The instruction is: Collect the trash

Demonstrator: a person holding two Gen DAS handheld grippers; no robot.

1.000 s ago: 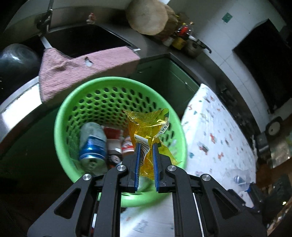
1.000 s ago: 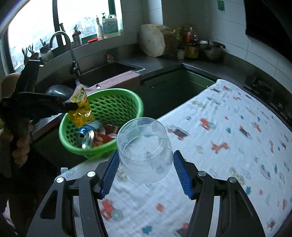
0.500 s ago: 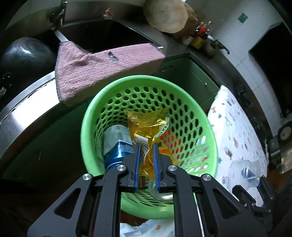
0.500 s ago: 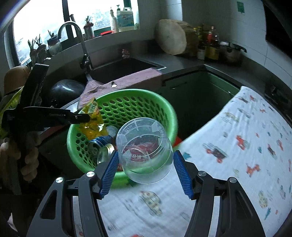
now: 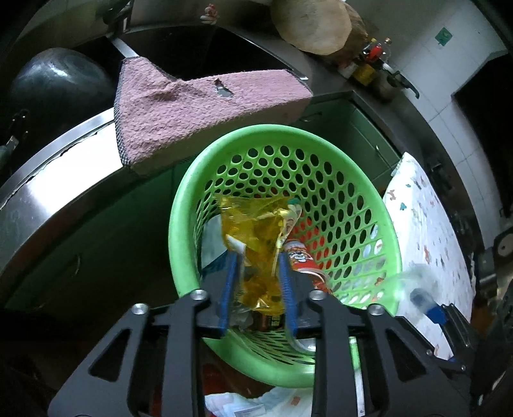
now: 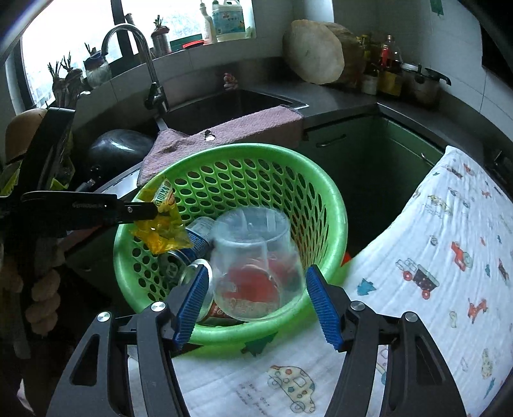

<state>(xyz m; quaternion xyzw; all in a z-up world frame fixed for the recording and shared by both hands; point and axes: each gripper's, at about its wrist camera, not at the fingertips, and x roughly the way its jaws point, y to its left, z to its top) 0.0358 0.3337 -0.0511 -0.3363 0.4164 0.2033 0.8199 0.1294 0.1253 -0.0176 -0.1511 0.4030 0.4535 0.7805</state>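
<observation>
Green basket [image 6: 333,205] | left fingers [image 5: 227,285] just parted, yellow wrapper [image 5: 253,231] between | right fingers [image 6: 323,308] just spread, clear cup [image 6: 256,256] loose

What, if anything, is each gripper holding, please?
Apparently nothing: both jaws have just been opening, with the wrapper loose in the left gripper and the cup in the right gripper.

1. A dark counter [image 6: 340,96] runs round a corner under white wall tiles [image 6: 449,41].
2. A steel sink [image 6: 231,106] with a curved tap [image 6: 134,41] sits below a bright window [image 6: 70,35].
3. Bottles [image 6: 224,19] and plants [image 6: 64,77] line the sill.
4. Green cabinets [image 6: 368,160] stand under the counter.
5. A pink towel [image 5: 198,106] drapes the sink edge.
6. A printed cloth [image 6: 449,256] covers the table.
</observation>
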